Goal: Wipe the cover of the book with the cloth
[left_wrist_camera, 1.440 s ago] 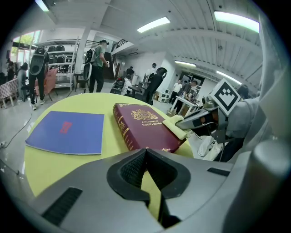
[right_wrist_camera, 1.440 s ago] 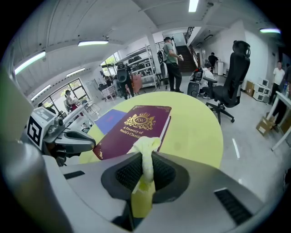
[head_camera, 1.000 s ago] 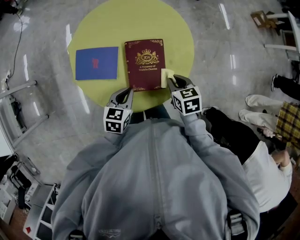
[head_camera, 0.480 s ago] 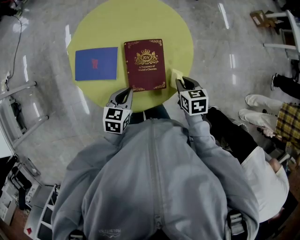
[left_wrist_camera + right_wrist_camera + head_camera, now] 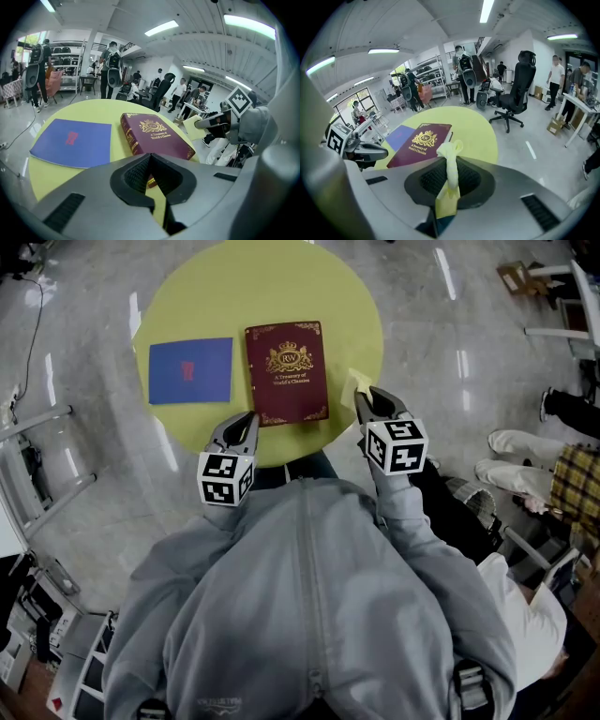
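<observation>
A maroon hardcover book (image 5: 287, 371) with a gold crest lies closed on the round yellow-green table (image 5: 216, 296); it also shows as the book (image 5: 154, 136) and the book (image 5: 419, 143). My right gripper (image 5: 367, 397) is shut on a pale yellow cloth (image 5: 449, 176), held off the book's right side near the table's front edge; the cloth (image 5: 355, 383) pokes past the fingertips. My left gripper (image 5: 246, 422) is shut with nothing in it, just short of the book's near left corner.
A flat blue booklet (image 5: 190, 369) lies left of the book on the table. A black office chair (image 5: 516, 89) and several standing people are farther out in the room. A seated person (image 5: 539, 465) is off to my right.
My right gripper has carried the cloth off the book's lower right corner and out to the right of the book. The left gripper has shifted slightly left.
</observation>
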A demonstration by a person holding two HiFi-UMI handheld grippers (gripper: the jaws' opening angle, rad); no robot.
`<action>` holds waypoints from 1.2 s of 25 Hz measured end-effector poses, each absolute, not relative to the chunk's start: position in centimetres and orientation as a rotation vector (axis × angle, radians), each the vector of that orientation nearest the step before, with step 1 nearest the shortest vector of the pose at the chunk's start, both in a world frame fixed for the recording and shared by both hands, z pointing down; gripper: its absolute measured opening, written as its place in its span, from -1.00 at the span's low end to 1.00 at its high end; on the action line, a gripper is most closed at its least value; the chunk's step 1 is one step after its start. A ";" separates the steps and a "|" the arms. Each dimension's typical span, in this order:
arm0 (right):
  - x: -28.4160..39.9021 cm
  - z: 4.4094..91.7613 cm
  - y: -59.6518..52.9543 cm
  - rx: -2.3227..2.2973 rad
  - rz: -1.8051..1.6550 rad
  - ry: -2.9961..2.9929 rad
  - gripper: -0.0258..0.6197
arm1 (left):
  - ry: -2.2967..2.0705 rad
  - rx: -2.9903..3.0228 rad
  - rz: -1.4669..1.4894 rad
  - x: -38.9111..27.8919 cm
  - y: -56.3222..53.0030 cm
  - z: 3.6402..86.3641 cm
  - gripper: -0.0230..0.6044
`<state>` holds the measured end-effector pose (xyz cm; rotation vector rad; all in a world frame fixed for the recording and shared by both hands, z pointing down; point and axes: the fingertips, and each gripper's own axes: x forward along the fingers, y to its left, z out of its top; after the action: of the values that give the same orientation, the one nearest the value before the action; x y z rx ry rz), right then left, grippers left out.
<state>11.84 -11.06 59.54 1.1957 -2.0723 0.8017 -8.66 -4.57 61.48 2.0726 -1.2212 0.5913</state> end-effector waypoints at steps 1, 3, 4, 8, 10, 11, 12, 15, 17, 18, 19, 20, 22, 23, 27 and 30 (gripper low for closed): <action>11.5 58.8 -11.4 1.203 0.787 -2.092 -0.74 | -1.234 2.070 0.582 -8.9 -4.9 61.1 -0.87; 10.7 57.0 -12.3 1.219 0.757 -2.137 -0.74 | -1.265 2.063 0.560 -9.3 -5.6 60.1 -0.87; 10.4 56.0 -12.7 1.227 0.740 -2.160 -0.74 | -1.282 2.063 0.545 -9.5 -6.1 59.4 -0.87; 9.2 51.8 -14.0 1.258 0.649 -2.248 -0.74 | -1.357 2.094 0.471 -10.1 -8.4 55.6 -0.87; 8.5 49.5 -14.9 1.282 0.580 -2.291 -0.74 | -1.406 2.132 0.432 -10.3 -10.0 53.1 -0.87; 8.2 48.3 -15.4 1.298 0.542 -2.312 -0.75 | -1.432 2.153 0.415 -10.4 -10.9 51.8 -0.87; 7.8 47.1 -15.9 1.314 0.505 -2.334 -0.74 | -1.457 2.176 0.398 -10.4 -11.7 50.4 -0.87; 6.6 42.8 -17.0 1.361 0.411 -2.407 -0.74 | -1.522 2.242 0.338 -10.3 -13.5 45.7 -0.87; 5.8 39.7 -17.4 1.383 0.348 -2.464 -0.74 | -1.577 2.286 0.303 -10.2 -14.2 42.3 -0.87; 5.4 38.1 -17.6 1.393 0.311 -2.495 -0.74 | -1.611 2.312 0.290 -10.2 -14.5 40.7 -0.87; 5.0 36.6 -17.8 1.404 0.269 -2.524 -0.74 | -1.645 2.341 0.276 -10.1 -14.8 39.0 -0.87; 4.6 35.0 -18.0 1.414 0.223 -2.550 -0.74 | -1.677 2.369 0.256 -10.0 -15.1 37.4 -0.87; 3.8 32.0 -18.2 1.425 0.133 -2.603 -0.74 | -1.741 2.412 0.196 -10.1 -15.5 34.0 -0.87; 3.5 30.7 -18.2 1.427 0.098 -2.629 -0.74 | -1.772 2.423 0.161 -10.1 -15.6 32.3 -0.87; 2.3 26.5 -17.5 1.437 0.011 -2.713 -0.74 | -1.861 2.458 0.059 -10.0 -15.0 26.7 -0.87; 1.9 25.2 -16.8 1.419 -0.030 -2.743 -0.75 | -1.895 2.495 0.034 -9.3 -14.1 24.6 -0.87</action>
<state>1.91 -16.76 25.17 1.4187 -2.7429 -0.0302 -9.26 -14.13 24.62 2.4946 -1.8946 0.0343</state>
